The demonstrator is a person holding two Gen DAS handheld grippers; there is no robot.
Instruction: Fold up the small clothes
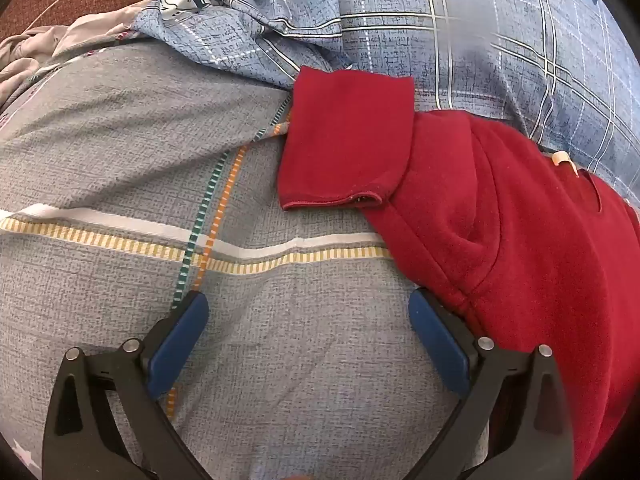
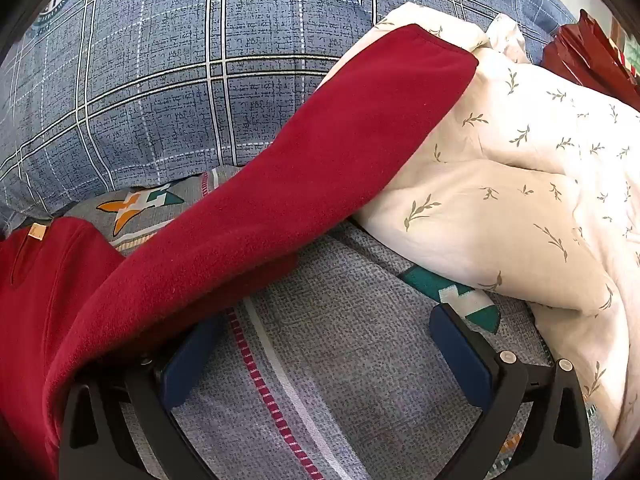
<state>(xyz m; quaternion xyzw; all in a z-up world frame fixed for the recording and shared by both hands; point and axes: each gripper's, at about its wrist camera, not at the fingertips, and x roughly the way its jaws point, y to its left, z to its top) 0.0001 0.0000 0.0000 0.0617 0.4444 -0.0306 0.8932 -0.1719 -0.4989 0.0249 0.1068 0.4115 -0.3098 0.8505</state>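
A small red fleece top (image 1: 520, 240) lies on a grey bedsheet (image 1: 120, 140). In the left wrist view one sleeve (image 1: 344, 140) is folded flat to the left of the body. My left gripper (image 1: 308, 316) is open and empty over the sheet, with its right finger at the top's side edge. In the right wrist view the top's body (image 2: 40, 280) is at the left and its other sleeve (image 2: 320, 160) stretches up to the right. My right gripper (image 2: 324, 332) is open and empty, and the sleeve drapes over its left finger.
A blue plaid pillow (image 1: 500, 40) lies behind the top and also shows in the right wrist view (image 2: 160, 80). A cream quilt with a leaf print (image 2: 520, 180) is bunched at the right, under the sleeve end. A dark red object (image 2: 584, 52) sits at the far right.
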